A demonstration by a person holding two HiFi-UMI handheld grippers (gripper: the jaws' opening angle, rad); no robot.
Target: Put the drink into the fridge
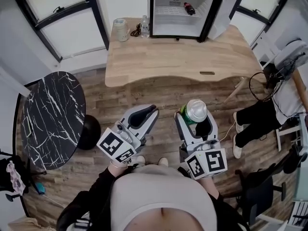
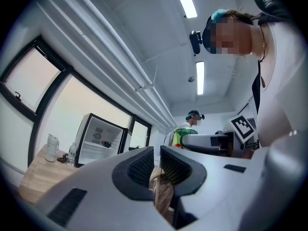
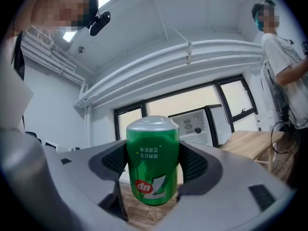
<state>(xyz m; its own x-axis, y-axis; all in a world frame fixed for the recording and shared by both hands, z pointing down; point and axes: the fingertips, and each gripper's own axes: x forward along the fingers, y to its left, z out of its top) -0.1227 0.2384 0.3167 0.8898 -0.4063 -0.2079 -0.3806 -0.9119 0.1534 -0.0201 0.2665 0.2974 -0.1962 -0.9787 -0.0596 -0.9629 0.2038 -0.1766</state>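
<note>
One step in hand, by judgement: carrying toward the fridge, well short of placement. Right gripper (image 1: 195,125) clamped on the green cylindrical metal drink can with silver end (image 1: 196,110), pads against both its sides, upright over the wooden plank floor (image 1: 159,93) and well apart from the light wooden table (image 1: 178,57). Left gripper (image 1: 140,117) just beside the right, jaws drawn together on nothing. Ahead, at the far edge of that table: small white fridge with black frame (image 1: 166,13), door (image 1: 224,16) swung open to the right, dark bottle (image 1: 189,8) lying on the upper shelf. Next, probably: advance to the table, raise the can to the opening, pass it clear of frame and bottle, set it down on bare shelf space before releasing.
</note>
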